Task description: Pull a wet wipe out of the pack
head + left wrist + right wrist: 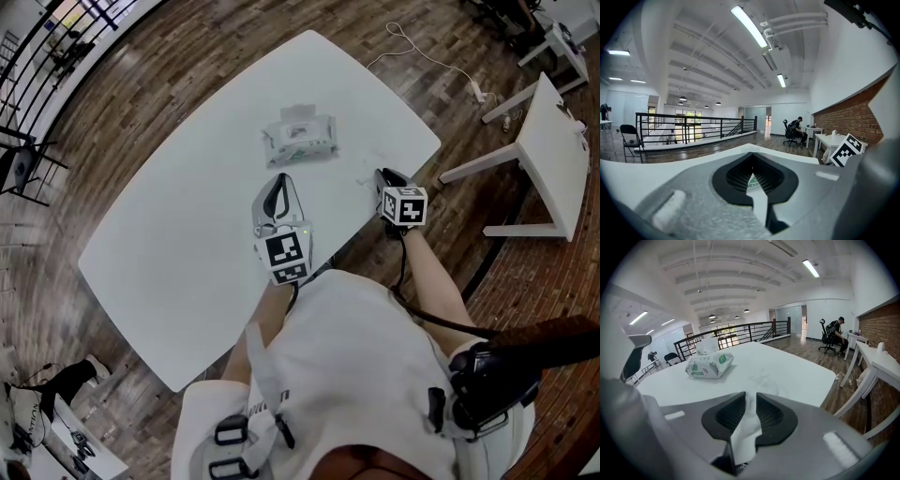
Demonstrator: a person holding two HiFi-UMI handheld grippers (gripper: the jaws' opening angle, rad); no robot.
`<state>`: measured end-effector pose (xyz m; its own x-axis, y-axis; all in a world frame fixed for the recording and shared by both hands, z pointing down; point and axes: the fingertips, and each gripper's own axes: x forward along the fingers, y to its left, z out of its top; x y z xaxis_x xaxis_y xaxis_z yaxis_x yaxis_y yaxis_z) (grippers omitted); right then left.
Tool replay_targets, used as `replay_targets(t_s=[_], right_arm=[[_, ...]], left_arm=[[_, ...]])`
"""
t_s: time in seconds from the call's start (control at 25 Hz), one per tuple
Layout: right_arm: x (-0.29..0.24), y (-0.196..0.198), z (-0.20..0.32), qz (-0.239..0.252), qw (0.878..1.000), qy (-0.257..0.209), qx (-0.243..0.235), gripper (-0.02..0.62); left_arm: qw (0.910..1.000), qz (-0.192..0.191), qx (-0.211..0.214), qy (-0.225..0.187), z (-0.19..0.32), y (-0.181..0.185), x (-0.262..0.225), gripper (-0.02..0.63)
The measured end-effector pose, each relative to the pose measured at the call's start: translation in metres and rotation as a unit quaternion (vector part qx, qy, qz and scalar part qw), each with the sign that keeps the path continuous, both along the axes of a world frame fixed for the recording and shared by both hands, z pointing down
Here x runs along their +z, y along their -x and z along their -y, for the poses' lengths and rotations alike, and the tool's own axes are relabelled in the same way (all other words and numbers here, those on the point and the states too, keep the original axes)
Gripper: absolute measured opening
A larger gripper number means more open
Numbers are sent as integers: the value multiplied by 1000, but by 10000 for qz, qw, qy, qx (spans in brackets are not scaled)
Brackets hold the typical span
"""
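Note:
The wet wipe pack (300,136), white with green print, lies on the white table (187,244) beyond both grippers; something white stands up from its top. The right gripper view shows the pack (708,365) at far left. My right gripper (382,174) rests low near the table's right edge. Its jaws (750,401) stand a little apart, and a crumpled white wipe (746,430) hangs loose in the gap. My left gripper (281,178) is to the left, short of the pack and pointing toward it. Its tips (752,159) meet and hold nothing.
The table's right edge runs close beside my right gripper. A second white table (553,150) stands to the right on the wooden floor, with a white cable (422,52) lying behind it. A black railing (56,47) and a chair (19,164) are at far left.

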<state>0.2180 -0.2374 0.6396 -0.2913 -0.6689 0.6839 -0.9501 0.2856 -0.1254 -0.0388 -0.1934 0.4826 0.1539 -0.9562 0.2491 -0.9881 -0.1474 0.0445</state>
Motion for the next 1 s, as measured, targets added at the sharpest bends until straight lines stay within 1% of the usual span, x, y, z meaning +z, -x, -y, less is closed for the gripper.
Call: replay_targets(t_s=[0.16,0.36,0.44,0.52,0.6,0.72,0.84,0.92,1.0], right_arm=[[-12,1,2,-40,9997,-236,-49,78],[-60,13,14,-79,9942,-1047,-225,80],[-90,21,19,-9,9872,-1579,-232,67],[-122,31,22,95,9776,-2090,-219,57],[-147,41,22,192,9692,-2446,-232,53],[-185,56,23,272,9539,-2978,-248,26],[-213,65,21,482,9438,-3268,-149,21],[-224,67,17,606,9404,-3347,-62,7],[-229,72,14,689,9384,-3385,-25,6]], left_arm=[[10000,-9,-1,-10,0,1,3,2],[10000,-23,18,-16,2,0,2,2],[10000,-10,32,-26,2,-1,1,2],[10000,-2,41,-39,2,-2,0,2],[10000,-11,26,-41,2,-2,0,2],[10000,-10,-1,-52,4,-1,-1,2],[10000,-10,-28,-82,4,0,-4,2],[10000,-26,-35,-84,3,-1,-5,2],[10000,-28,-31,-87,4,-1,-6,2]])
